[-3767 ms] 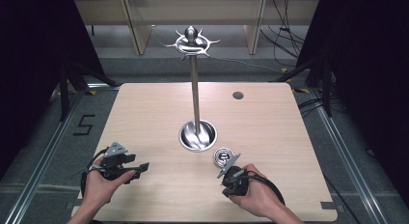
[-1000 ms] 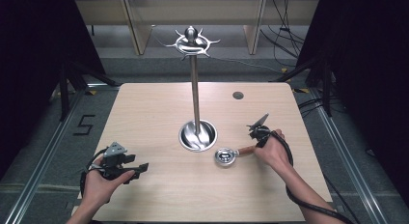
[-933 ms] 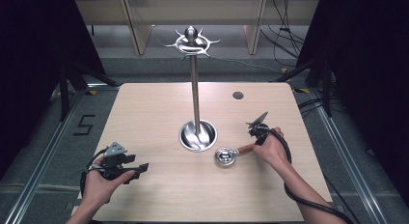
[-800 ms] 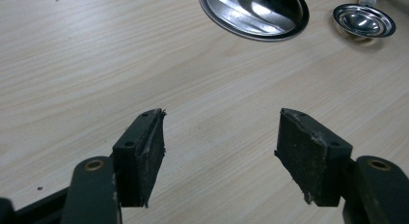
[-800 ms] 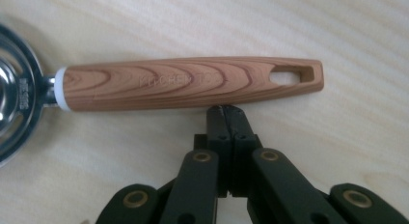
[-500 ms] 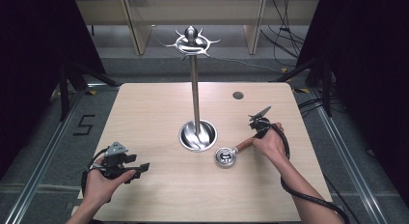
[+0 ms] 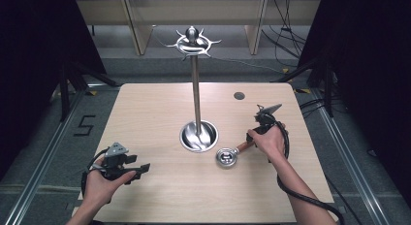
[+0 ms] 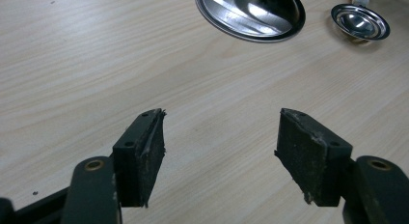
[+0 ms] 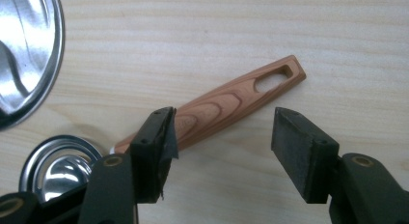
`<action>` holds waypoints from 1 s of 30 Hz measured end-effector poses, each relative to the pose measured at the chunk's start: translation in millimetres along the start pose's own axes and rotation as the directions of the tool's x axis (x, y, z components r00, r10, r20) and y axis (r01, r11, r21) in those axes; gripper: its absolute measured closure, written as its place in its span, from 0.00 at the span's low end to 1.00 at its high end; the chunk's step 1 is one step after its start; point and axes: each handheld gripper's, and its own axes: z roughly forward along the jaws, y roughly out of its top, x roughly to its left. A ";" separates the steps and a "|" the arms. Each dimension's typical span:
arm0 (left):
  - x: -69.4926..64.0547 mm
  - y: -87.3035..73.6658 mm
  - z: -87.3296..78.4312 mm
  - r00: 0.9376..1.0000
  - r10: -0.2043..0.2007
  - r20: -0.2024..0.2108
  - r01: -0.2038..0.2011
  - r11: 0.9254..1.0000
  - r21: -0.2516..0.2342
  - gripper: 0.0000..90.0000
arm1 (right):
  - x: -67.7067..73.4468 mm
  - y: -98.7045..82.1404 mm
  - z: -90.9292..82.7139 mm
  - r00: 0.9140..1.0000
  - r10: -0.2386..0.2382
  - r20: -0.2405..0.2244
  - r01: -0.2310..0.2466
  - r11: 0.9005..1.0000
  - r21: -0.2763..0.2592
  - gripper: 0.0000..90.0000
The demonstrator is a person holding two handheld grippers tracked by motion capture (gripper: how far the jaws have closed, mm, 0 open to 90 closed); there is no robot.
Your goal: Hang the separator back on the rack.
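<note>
Small steel strainer ladle with a reddish wooden handle (image 7: pixel 230 154) lies flat on the light wooden desk (image 7: pixel 160 108), toward the right edge, bowl just beside the round mirror-steel base (image 7: pixel 198 136) of the tall steel hanging stand (image 7: pixel 196 84). Handle's slotted end points toward the desk's right edge.

Right gripper (image 9: pixel 219 137) hovers over the handle, jaws apart and just been opening; handle lies under the gap, left pad (image 9: pixel 161 132) at or over the handle's edge, no clamp. Left gripper (image 8: pixel 222 154) rests near the desk's front-left corner, jaws wide apart, nothing between them, only bare wood.

Risks, as I judge them: handle runs diagonal across the jaws, so closing now could pinch it off-centre and spin or skid the ladle into the stand base. A grip far from the bowl may let the steel end droop when lifted. The small slot must meet a hook at the stand's top (image 7: pixel 193 40); a wobble could drop it.
</note>
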 end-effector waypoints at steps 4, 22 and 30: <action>-1.1 0.0 1.6 1.000 0.013 0.002 -0.013 1.000 0.007 0.37 | 6.6 3.2 -0.4 0.998 0.056 -0.021 -0.056 0.998 -0.003 0.46; -0.4 0.0 1.1 1.000 0.022 0.003 -0.022 1.000 0.007 0.37 | 14.4 8.4 13.6 0.996 0.089 0.028 -0.091 0.991 0.097 0.40; -0.9 -0.7 1.8 1.000 0.010 0.007 -0.010 1.000 0.006 0.37 | 15.6 15.1 18.8 0.994 0.095 0.056 -0.101 0.989 0.111 0.39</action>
